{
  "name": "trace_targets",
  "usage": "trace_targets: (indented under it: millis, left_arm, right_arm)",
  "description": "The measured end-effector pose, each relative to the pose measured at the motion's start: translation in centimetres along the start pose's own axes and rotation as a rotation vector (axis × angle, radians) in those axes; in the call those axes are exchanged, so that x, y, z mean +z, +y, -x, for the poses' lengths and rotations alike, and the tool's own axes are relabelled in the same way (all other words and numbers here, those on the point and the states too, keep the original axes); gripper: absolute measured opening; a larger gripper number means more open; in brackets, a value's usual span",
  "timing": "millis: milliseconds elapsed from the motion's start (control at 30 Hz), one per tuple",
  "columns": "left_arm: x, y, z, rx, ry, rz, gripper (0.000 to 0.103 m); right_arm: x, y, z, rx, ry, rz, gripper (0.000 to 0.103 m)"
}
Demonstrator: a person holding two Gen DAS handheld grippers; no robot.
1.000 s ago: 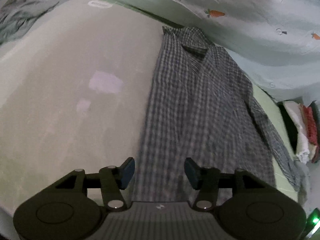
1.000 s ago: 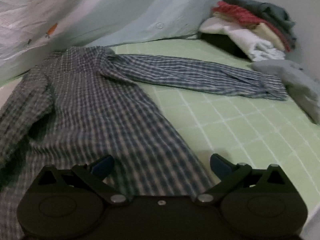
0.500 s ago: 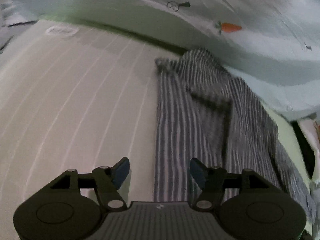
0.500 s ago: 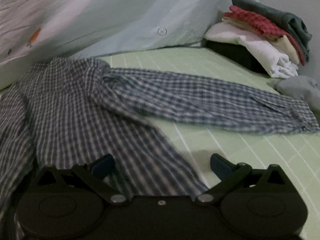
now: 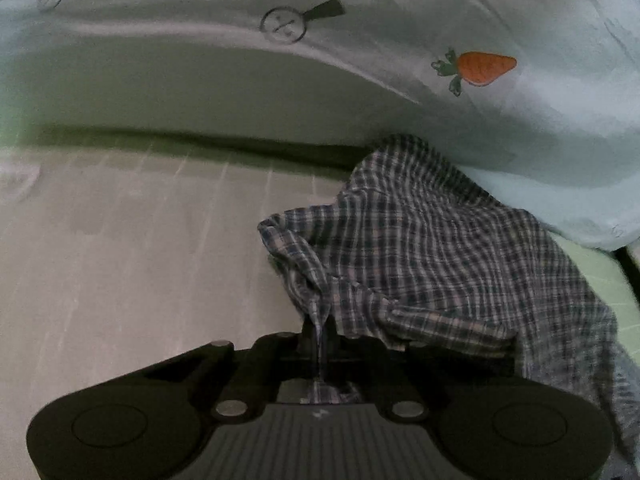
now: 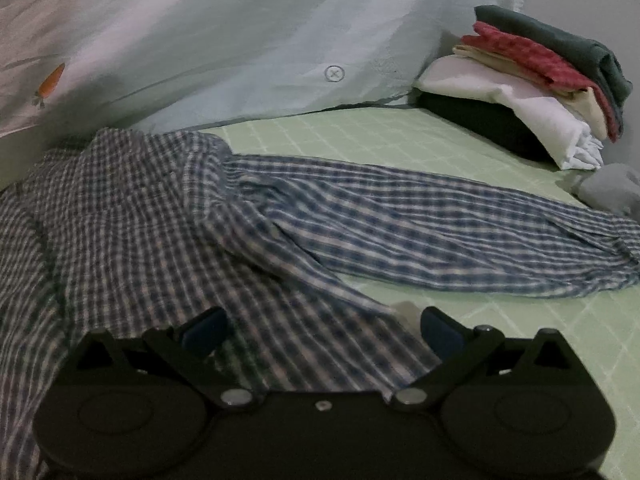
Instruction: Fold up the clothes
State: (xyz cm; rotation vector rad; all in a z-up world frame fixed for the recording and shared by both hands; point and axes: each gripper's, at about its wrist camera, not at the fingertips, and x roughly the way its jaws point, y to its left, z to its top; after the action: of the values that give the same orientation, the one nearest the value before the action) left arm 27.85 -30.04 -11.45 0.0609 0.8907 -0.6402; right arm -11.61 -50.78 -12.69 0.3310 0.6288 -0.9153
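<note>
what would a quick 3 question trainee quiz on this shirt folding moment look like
1. True or false: the left gripper is shut on the plaid shirt.
2. The right gripper is: A) clamped on the sleeve, B) open over the shirt's edge, C) holding the grey garment.
3. Fill in: the pile of folded clothes sits at the far ____ of the right wrist view.

Key:
1. True: a pinch of plaid cloth runs between the closed jaws.
2. B: the jaws stand wide apart with shirt cloth between them; the sleeve lies stretched out on the green sheet.
3. right
</note>
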Motion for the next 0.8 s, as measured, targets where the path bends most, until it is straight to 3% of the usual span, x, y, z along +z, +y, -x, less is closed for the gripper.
trace_targets:
  millis: [200, 300, 367, 400, 567, 800]
  left_arm:
    - [2.3, 1.2, -2.2, 0.029, -0.02, 0.031, 0.004]
    - [1.8, 1.2, -1.5, 0.026, -0.027, 0.034, 0.017]
    - [1.1, 1.4, -0.1, 0.011, -0.028, 0.05, 0.036]
    - [0.7, 1.5, 0.6, 0.003, -0.029, 0.058, 0.037]
    - [-3.5, 1.9, 5.9, -0.019, -0.009, 0.118, 0.046]
    - [-13.5, 1.4, 14.2, -0.01, 0.054, 0.184, 0.046]
  right_arm:
    - [0.2, 2.9, -0.6, -0.011, -0.001, -0.008, 0.103]
    - [0.3, 3.7, -0.8, -0.001, -0.001, 0.002, 0.103]
    - [0.3, 3.3, -0.7, 0.016, 0.0, 0.0, 0.103]
    - [0.2, 3.2, -0.6, 0.029, 0.005, 0.013, 0.103]
    - [0.0, 1.7, 0.5, 0.087, 0.065, 0.062, 0.103]
    - [-2.7, -1.9, 4.3, 0.127, 0.105, 0.104, 0.103]
